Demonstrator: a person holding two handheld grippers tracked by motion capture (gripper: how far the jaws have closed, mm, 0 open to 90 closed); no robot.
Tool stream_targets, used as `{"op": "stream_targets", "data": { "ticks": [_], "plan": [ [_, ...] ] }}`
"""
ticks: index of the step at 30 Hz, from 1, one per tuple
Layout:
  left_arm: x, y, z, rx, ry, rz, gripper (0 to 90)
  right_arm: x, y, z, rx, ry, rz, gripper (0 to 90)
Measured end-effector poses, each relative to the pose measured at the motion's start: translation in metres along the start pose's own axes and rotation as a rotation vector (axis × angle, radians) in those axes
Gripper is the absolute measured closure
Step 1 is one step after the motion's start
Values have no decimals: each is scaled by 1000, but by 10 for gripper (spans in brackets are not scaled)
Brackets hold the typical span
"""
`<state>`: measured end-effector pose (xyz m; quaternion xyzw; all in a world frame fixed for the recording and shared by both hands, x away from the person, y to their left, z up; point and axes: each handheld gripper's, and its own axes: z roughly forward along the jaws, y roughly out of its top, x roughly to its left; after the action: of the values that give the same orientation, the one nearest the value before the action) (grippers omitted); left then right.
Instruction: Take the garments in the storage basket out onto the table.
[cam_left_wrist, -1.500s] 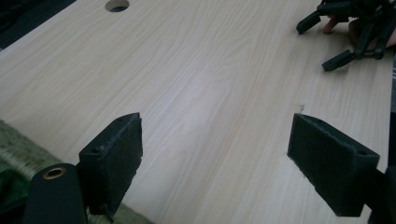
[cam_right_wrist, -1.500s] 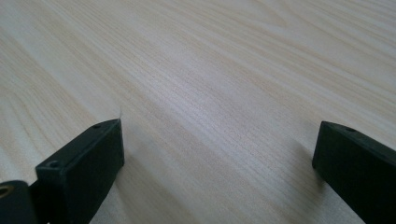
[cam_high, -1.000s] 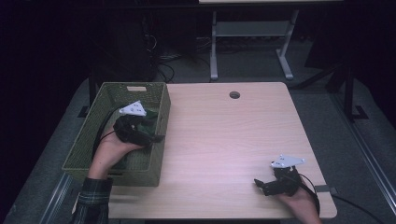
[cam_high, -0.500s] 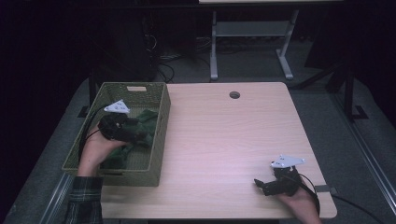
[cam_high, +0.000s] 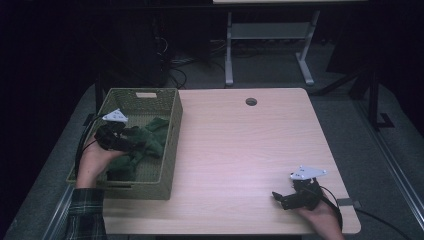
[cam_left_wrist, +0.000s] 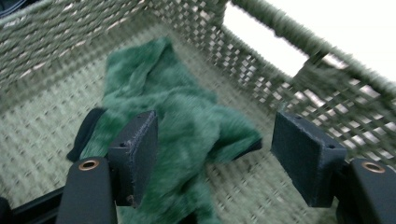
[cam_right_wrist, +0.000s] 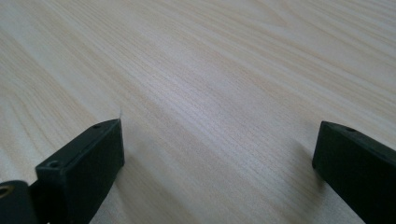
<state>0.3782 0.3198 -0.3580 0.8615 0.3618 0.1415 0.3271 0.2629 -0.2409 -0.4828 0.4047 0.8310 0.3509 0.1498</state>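
A woven green basket (cam_high: 173, 131) stands on the left side of the wooden table (cam_high: 240, 145), with a crumpled dark green fleece cloth (cam_high: 152, 137) inside. My left gripper (cam_high: 131, 141) is down in the basket, pointing at the cloth. In the left gripper view the cloth (cam_left_wrist: 182, 116) lies between the jaws of my left gripper (cam_left_wrist: 215, 154); the jaws have just been closing a little, but the right pad stands clear of the cloth, so the gripper is open. My right gripper (cam_high: 276, 197) rests near the table's front right, and it (cam_right_wrist: 217, 154) is open over bare wood.
The basket wall (cam_left_wrist: 261, 56) rises close ahead of the left gripper, with a handle slot in it. A round cable hole (cam_high: 251, 101) sits at the table's far edge. A metal stand (cam_high: 270, 37) and cables lie on the dark floor beyond.
The left hand has moved leftward and lower inside the basket, onto the green cloth. The right hand and its gripper have stayed where they were.
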Motion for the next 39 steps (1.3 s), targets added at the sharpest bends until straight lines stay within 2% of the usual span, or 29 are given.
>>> {"op": "stream_targets", "data": {
  "ticks": [11,14,26,29,30,35,37,38,39],
  "plan": [
    [13,-15,10,59,17,-14,326,0,0,0,0,0,0,19],
    [17,-20,16,95,28,-23,327,0,0,0,0,0,0,19],
    [22,-29,32,183,33,-49,345,0,0,0,0,0,0,19],
    [23,-31,34,193,30,-67,386,0,0,0,0,0,0,19],
    [23,-31,34,200,23,-71,425,0,0,0,0,0,0,19],
    [25,-34,36,218,6,-79,509,0,0,0,0,0,0,19],
    [25,-34,36,224,6,-78,577,0,0,0,0,0,0,19],
    [25,-34,35,221,5,-81,642,0,0,0,0,0,0,19],
    [25,-34,34,217,-9,-91,684,0,0,0,0,0,0,19]
  ]
}}
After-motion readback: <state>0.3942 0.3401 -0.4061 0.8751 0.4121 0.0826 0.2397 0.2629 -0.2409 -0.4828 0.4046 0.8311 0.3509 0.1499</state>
